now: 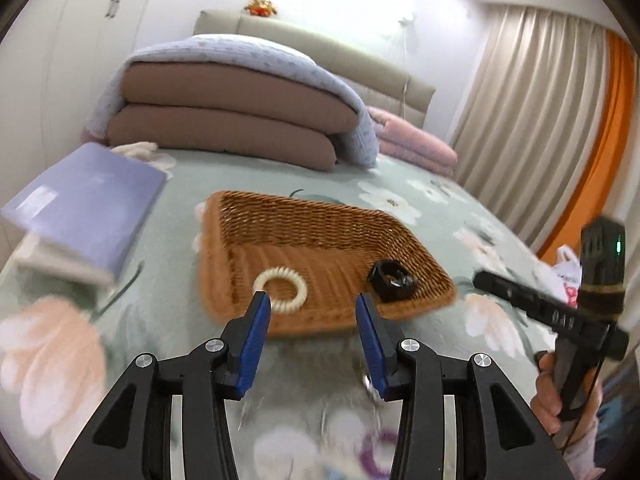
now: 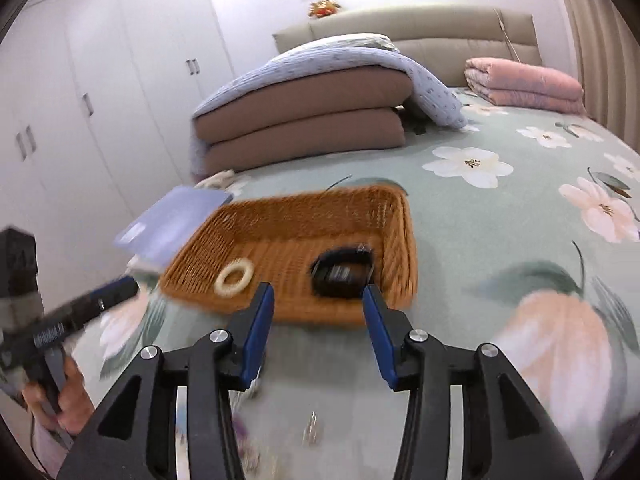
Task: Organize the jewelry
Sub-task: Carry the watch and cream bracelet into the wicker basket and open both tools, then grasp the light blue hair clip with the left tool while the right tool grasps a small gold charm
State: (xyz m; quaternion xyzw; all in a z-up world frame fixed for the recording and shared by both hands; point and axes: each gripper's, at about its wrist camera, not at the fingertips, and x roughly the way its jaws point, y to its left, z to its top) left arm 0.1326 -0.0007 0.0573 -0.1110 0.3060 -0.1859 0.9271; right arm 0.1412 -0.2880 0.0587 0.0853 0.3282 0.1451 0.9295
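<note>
Wicker basket [image 1: 320, 220] holds cream coil ring [image 1: 281, 289] and black band [image 1: 394, 276].

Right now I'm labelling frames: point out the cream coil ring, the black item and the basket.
cream coil ring [image 1: 281, 289], left wrist view, on its coil.
black item [image 2: 343, 273], right wrist view, centre.
basket [image 1: 304, 210], left wrist view, far wall.

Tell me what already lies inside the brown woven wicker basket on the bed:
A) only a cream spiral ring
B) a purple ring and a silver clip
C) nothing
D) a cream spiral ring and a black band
D: the brown woven wicker basket holds a cream spiral ring and a black band, lying apart.
</note>
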